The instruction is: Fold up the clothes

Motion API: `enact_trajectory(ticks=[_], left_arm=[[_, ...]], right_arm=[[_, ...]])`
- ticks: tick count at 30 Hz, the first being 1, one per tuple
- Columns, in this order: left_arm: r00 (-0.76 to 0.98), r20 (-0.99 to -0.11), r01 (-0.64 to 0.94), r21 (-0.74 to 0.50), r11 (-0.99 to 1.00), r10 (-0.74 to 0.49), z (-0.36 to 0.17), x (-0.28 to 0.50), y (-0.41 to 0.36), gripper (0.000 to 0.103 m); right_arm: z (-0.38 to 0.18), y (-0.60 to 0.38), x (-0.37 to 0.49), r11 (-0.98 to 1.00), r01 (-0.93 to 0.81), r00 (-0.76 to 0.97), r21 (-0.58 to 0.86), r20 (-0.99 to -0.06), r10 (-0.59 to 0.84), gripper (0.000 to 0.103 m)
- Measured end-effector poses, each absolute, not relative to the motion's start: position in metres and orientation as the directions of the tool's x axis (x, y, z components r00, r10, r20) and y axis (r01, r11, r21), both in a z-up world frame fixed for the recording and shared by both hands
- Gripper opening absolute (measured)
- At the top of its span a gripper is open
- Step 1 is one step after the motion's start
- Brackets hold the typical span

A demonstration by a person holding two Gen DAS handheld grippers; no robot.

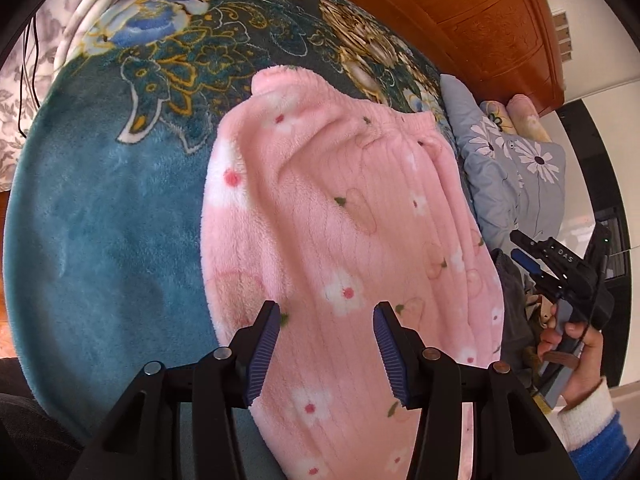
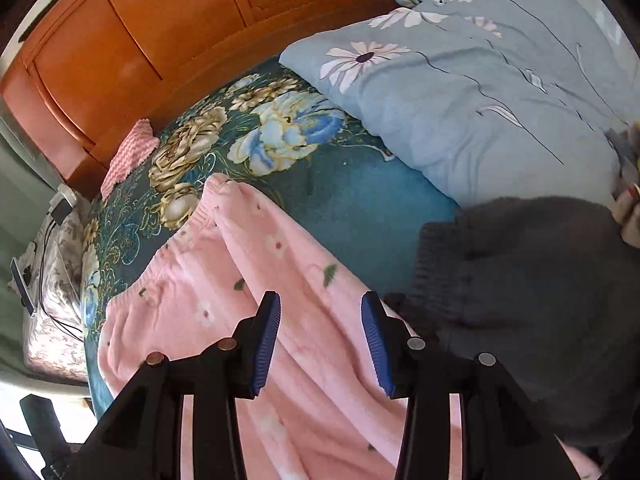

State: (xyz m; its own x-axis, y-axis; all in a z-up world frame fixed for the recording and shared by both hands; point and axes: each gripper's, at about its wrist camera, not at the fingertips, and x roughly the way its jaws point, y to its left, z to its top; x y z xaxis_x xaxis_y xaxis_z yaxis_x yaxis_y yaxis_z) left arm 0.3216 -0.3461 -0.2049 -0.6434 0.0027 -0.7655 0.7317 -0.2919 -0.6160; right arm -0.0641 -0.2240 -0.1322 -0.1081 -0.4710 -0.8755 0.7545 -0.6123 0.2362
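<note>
Now the pink fleece pants (image 1: 340, 240) lie spread on the teal floral blanket (image 1: 108, 220) that covers the bed, their gathered waistband pointing toward the wooden headboard (image 1: 480, 20). Seen from the left wrist, the left gripper (image 1: 326, 354) hovers over the near part of the pants, jaws set wide apart with nothing between them (the blue ribbed pads show clear on both sides). Off the pants' right edge, the right gripper (image 1: 532, 256) is held in a hand (image 1: 572, 344) with a white and blue cuff. From the right wrist view, the right gripper (image 2: 320, 344) also stands wide and holds nothing, poised above the pants (image 2: 224, 280). Just right of the pants lies a dark grey garment (image 2: 520, 300), touching their edge. Beyond that garment, a grey pillow with daisies (image 2: 480, 92) rests on the blanket (image 2: 360, 196).
</note>
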Motion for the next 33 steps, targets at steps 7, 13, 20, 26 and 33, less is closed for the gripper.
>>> enact_trajectory(ticks=[7,13,20,26,33], left_arm=[[-0.745,-0.663,0.643,-0.744,-0.182,0.078,-0.218,0.325,-0.362,0.053],[-0.747,-0.654,0.631,-0.754,-0.183,0.121,-0.222,0.319,-0.361,0.053],[-0.767,-0.629,0.616,-0.777,-0.133,0.123,-0.227,0.326,-0.365,0.053],[-0.789,-0.608,0.596,-0.793,-0.127,0.090,-0.219,0.336,-0.367,0.053],[-0.808,-0.587,0.583,-0.809,-0.073,0.049,-0.215,0.356,-0.369,0.058]], right_arm=[[-0.178,-0.277,-0.075,-0.612,0.770,-0.083,0.179,-0.924,-0.374,0.043],[-0.204,-0.288,-0.077,-0.652,0.750,-0.097,0.108,-0.958,-0.270,0.043],[-0.183,-0.284,-0.052,-0.599,0.790,-0.060,0.133,-0.955,-0.292,0.006],[-0.097,-0.272,-0.002,-0.480,0.857,-0.062,0.188,-0.887,-0.457,0.004],[-0.066,-0.230,0.148,-0.140,0.977,0.064,0.160,-0.850,-0.523,0.001]])
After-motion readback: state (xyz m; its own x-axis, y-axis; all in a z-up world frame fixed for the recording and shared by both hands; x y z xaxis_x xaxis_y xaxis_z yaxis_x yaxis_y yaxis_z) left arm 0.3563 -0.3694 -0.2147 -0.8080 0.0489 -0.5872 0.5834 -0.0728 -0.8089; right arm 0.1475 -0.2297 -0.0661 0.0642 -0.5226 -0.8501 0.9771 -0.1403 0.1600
